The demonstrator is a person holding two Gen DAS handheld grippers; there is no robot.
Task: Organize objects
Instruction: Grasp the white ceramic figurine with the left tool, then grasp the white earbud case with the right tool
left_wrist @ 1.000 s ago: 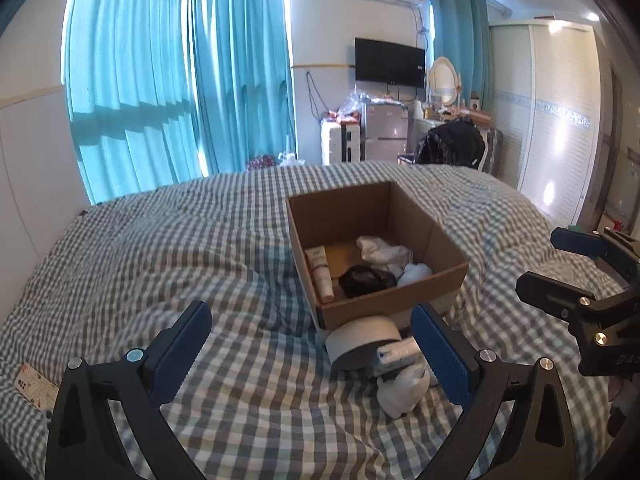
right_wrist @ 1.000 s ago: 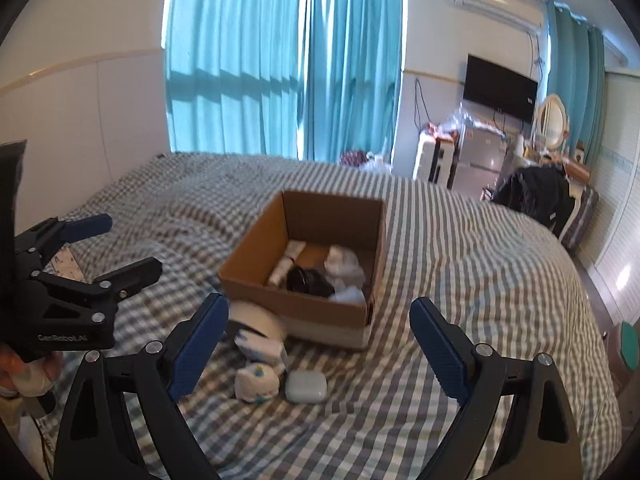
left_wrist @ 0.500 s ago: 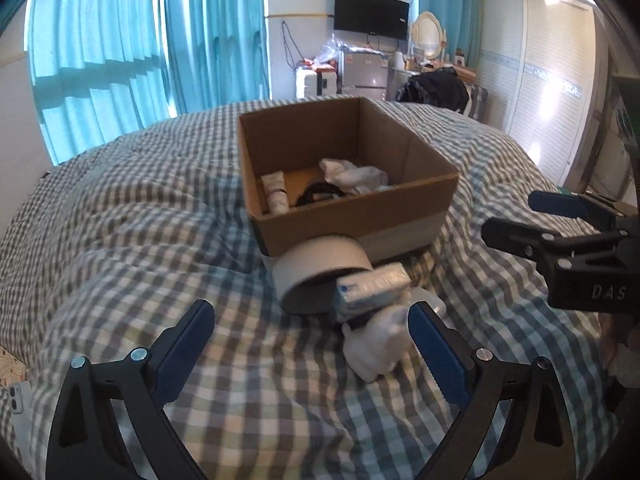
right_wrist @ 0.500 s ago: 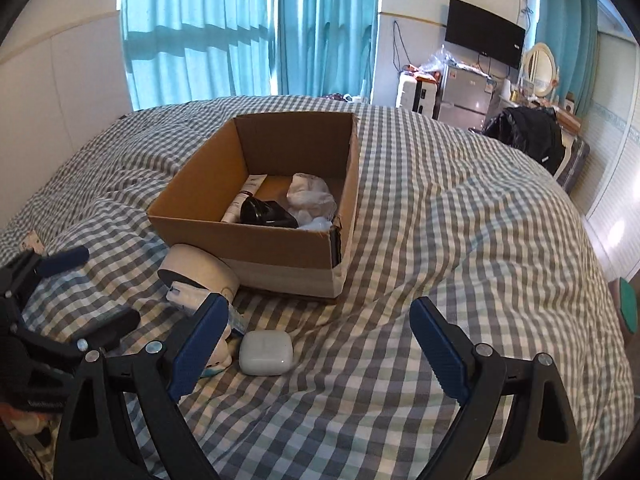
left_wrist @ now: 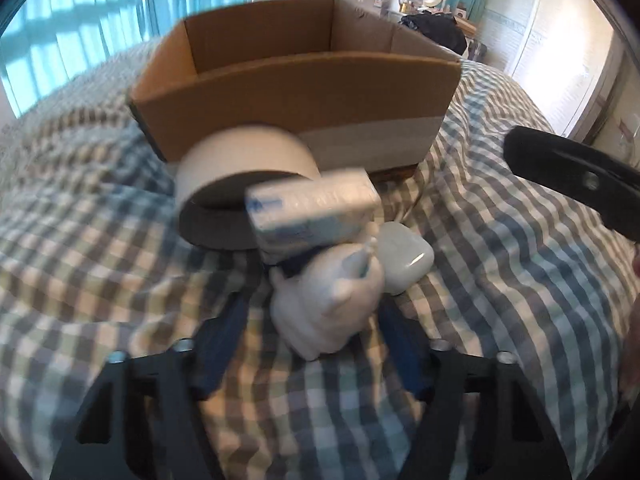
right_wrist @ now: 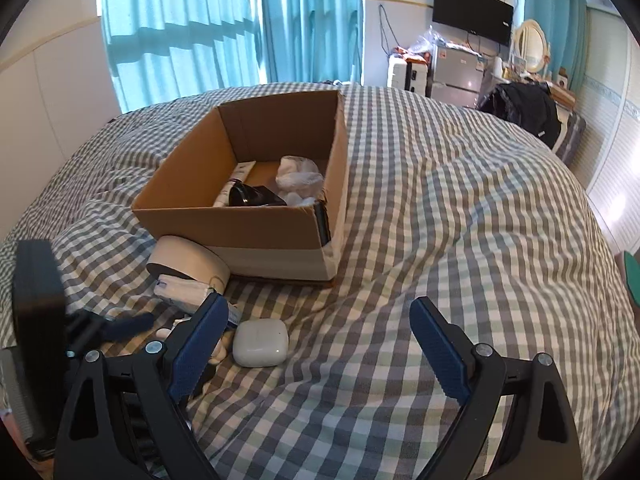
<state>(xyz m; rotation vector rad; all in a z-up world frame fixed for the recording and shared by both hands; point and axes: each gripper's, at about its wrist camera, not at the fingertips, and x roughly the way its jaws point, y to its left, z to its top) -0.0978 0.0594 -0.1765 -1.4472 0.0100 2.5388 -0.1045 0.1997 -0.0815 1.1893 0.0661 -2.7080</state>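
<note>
A brown cardboard box [right_wrist: 256, 224] stands on the checked bed and holds a tube, a black item and white packets. In front of it lie a tape roll [left_wrist: 240, 168], a blue-and-white pack [left_wrist: 312, 210], a white bottle [left_wrist: 328, 300] and a white earbud case [right_wrist: 261, 342]. My left gripper [left_wrist: 312, 344] is low over the bed, its blue pads either side of the white bottle, narrowed but not clearly pressing it. My right gripper [right_wrist: 320, 344] is open and empty above the bed, right of the earbud case.
Checked bedding [right_wrist: 460, 240] covers the bed all around. The right gripper's finger [left_wrist: 572, 176] shows at the right of the left wrist view. Teal curtains, a wall TV and a wardrobe stand beyond the bed.
My left gripper has dropped and moved forward to the pile, and its fingers have narrowed around the white bottle. My right gripper has come a little closer to the box.
</note>
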